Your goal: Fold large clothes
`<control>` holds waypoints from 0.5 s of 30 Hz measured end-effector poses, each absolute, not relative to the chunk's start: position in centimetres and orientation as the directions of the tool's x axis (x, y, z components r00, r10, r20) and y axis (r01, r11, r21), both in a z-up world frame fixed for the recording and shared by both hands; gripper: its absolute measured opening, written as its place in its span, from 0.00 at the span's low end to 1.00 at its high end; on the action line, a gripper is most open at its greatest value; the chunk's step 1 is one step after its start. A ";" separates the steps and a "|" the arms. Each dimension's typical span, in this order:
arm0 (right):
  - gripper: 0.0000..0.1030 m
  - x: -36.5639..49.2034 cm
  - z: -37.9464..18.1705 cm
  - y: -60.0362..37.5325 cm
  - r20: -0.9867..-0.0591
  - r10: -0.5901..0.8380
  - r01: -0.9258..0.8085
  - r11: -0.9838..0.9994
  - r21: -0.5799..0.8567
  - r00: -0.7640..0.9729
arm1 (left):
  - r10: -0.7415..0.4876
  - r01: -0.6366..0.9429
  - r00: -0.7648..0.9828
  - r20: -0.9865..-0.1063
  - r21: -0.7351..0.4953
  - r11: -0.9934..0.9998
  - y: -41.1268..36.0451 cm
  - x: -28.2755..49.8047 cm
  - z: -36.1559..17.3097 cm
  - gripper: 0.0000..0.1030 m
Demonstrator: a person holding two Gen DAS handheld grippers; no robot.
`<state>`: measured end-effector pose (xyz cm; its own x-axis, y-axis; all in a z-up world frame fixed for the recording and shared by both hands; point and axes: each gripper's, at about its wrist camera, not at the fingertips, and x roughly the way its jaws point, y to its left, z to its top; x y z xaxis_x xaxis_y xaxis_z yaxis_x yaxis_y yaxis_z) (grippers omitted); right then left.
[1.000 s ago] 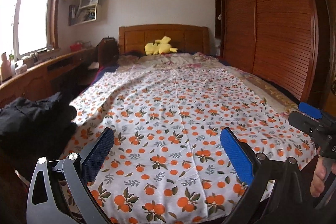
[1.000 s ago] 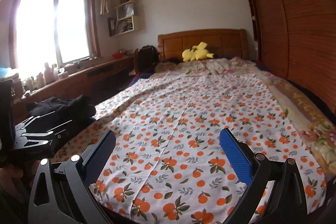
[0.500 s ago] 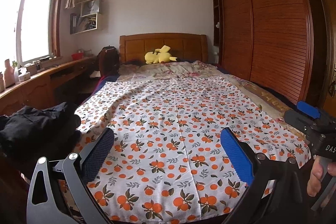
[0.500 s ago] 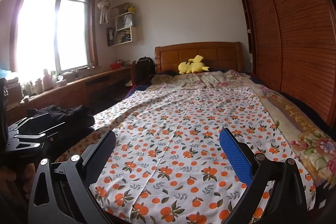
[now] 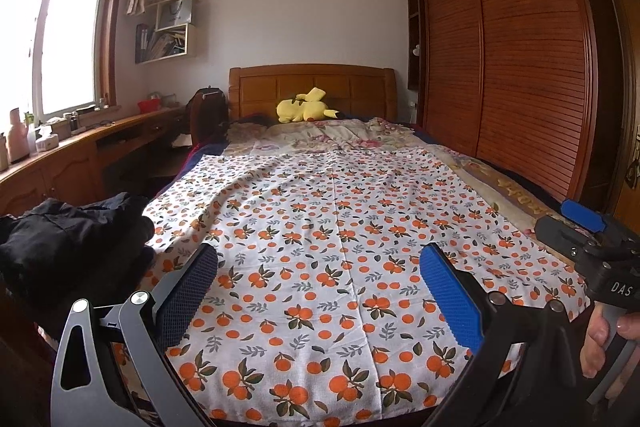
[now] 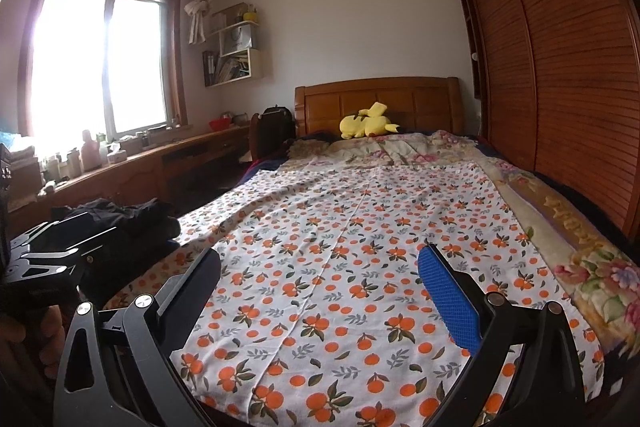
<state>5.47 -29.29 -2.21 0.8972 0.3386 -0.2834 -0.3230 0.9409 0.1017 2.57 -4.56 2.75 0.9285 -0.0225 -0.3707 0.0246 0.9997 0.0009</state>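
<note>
A pile of black clothes lies at the bed's near left corner; it also shows in the right wrist view. A white cloth with an orange-fruit print is spread flat over the bed, also in the right wrist view. My left gripper is open and empty, held above the foot of the bed. My right gripper is open and empty beside it, and shows at the right edge of the left wrist view.
A yellow plush toy rests against the wooden headboard. A slatted wooden wardrobe runs along the right. A long desk with bottles sits under the window on the left. A dark bag stands by the headboard.
Both grippers have tilted up and drawn back from the bed, so more of the wall and ceiling shows. Both stay open and empty.
</note>
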 end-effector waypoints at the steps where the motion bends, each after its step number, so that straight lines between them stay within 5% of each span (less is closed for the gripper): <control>1: 0.93 5.4 -2.2 -29.3 -0.283 0.339 -0.324 0.941 0.102 0.897 | -0.022 0.024 0.928 -0.371 0.002 1.000 -4.6 2.6 2.7 0.99; 15: 0.93 5.6 -2.4 -29.3 -0.286 0.336 -0.320 0.942 0.103 0.897 | -0.024 0.027 0.929 -0.370 0.003 1.000 -4.8 2.5 2.7 0.99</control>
<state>5.62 -29.30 -2.44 0.8973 0.3363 -0.2858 -0.3200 0.9417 0.1035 2.48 -4.78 2.73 0.9287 -0.0237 -0.3701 0.0266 0.9996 0.0026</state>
